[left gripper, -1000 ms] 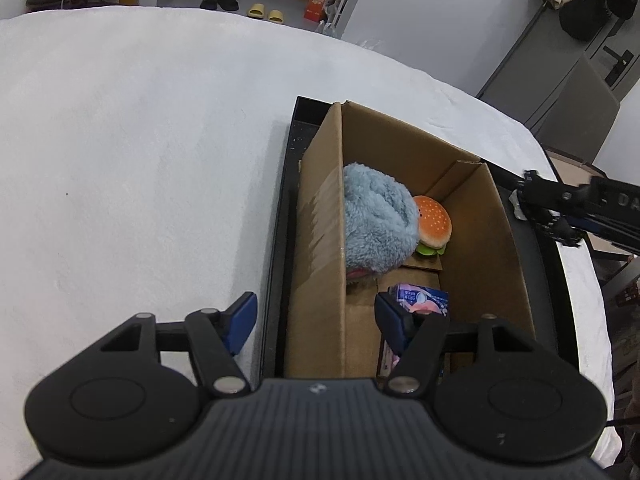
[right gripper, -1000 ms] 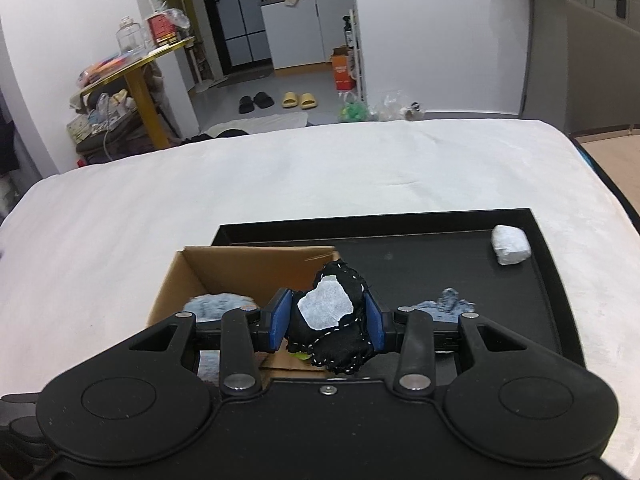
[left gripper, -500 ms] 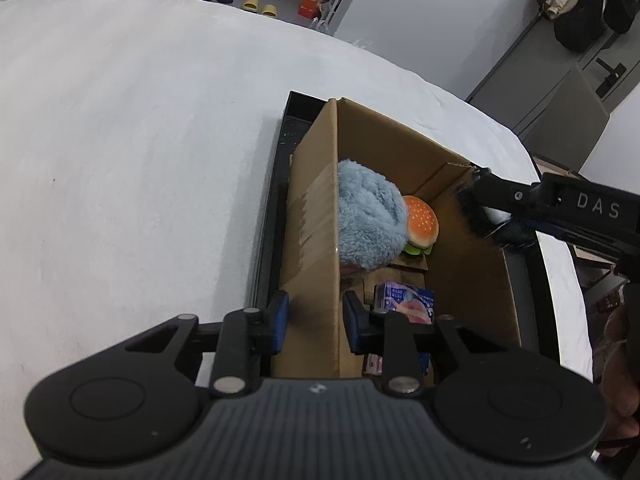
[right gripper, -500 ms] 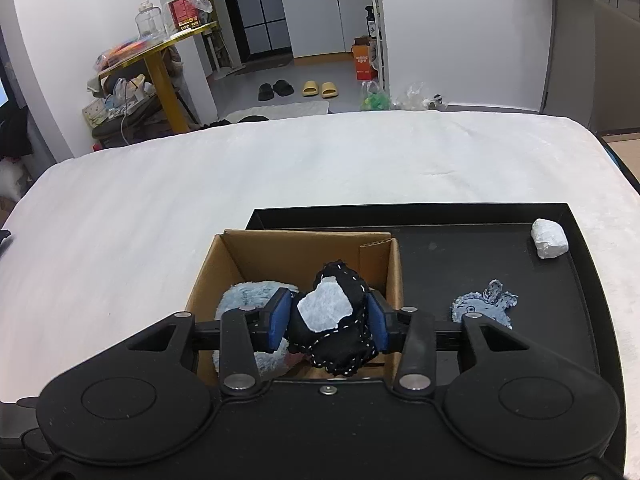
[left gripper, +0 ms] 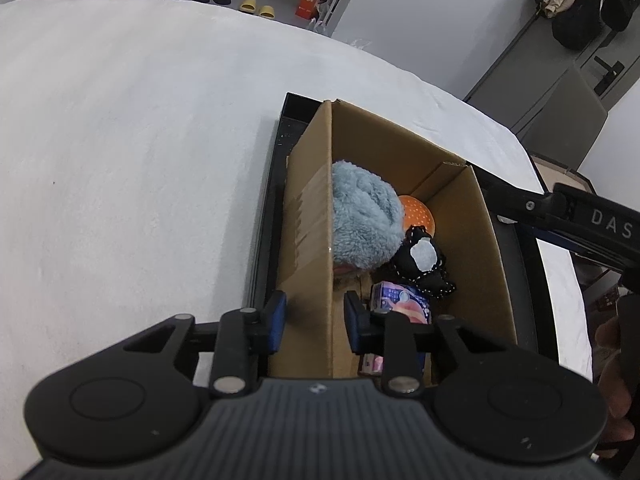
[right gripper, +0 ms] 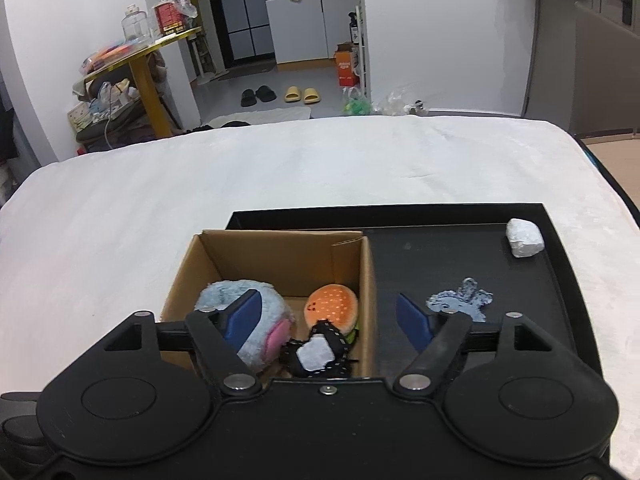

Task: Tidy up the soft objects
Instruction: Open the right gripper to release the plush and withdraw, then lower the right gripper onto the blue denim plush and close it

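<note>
The white-covered tabletop (right gripper: 280, 184) carries a black tray (right gripper: 552, 264), and an open cardboard box (left gripper: 312, 208) stands in the tray's left part.

Left hand-held gripper (left gripper: 314, 320): its blue pads straddle the near end of the box's left wall, one pad outside and one inside. The jaws are nearly closed and grip this wall.

Box contents, left to right in the right wrist view:
- Fluffy light-blue plush (right gripper: 224, 300), against the left wall.
- Black toy with white stitching and a pale patch (right gripper: 316, 354), lying free at the near side, touching the blue plush and the burger.
- Orange burger toy (right gripper: 332, 308), beside the right wall.
- A pink-and-blue packet (left gripper: 402, 302) shows only in the left wrist view, at the near end of the box floor, partly under the black toy.

Right hand-held gripper (right gripper: 328, 320): it hovers above the box. Its jaws have just been opening and now stand wide apart, with nothing pressed between the pads; the black toy lies below them.

Tray floor, right of the box:
- Flat blue-grey knitted piece (right gripper: 460, 304), near the right pad.
- White lump (right gripper: 524, 238), in the far right corner.
</note>
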Motion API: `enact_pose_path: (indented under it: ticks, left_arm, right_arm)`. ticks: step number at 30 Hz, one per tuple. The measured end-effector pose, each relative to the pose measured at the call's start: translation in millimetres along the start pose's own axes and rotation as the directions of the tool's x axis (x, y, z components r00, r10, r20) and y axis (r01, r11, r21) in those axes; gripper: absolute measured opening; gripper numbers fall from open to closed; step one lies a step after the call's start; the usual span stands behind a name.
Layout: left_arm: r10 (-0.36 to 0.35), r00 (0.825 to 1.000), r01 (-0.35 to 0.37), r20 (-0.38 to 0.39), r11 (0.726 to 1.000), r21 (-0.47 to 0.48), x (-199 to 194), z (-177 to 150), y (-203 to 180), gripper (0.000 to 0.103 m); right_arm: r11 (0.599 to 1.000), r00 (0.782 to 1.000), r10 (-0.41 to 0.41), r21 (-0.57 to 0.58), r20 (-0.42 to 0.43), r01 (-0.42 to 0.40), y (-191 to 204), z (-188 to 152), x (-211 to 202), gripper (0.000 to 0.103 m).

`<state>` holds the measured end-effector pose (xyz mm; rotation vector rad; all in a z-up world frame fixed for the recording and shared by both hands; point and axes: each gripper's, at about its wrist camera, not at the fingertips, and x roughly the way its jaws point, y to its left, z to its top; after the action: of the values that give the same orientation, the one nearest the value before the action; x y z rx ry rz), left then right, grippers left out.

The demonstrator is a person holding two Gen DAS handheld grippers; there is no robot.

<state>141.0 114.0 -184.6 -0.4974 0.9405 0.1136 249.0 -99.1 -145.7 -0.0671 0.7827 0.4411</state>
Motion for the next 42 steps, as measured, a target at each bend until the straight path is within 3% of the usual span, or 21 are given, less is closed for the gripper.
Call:
enact_pose_path:
  ticks: [10, 29, 32, 37, 42]
  left_arm:
    - [0.028, 1.000, -0.028, 0.004, 1.000, -0.006, -3, 5, -2, 0.048]
    - [0.114, 0.993, -0.114, 0.015, 0.993, 0.002, 7, 18, -21, 0.058]
    - [0.134, 0.991, -0.134, 0.021, 0.991, 0.001, 9, 21, -23, 0.060]
    - [0.160, 0.987, -0.160, 0.016, 0.987, 0.010, 14, 24, -28, 0.060]
    - [0.173, 0.985, -0.173, 0.019, 0.985, 0.028, 19, 28, -33, 0.060]
  right_arm:
    - [0.997, 0.998, -0.066, 0.043, 0.018, 0.066, -34, -3, -4, 0.083]
    - [0.990, 0.996, -0.088, 0.108, -0.030, 0.091, -81, -19, 25, 0.084]
    - [0.989, 0.995, -0.092, 0.112, -0.039, 0.096, -91, -22, 33, 0.078]
    - [0.984, 0.994, -0.082, 0.156, -0.067, 0.091, -108, -27, 48, 0.058]
    - [0.976, 0.994, -0.071, 0.200, -0.088, 0.087, -121, -29, 59, 0.054]
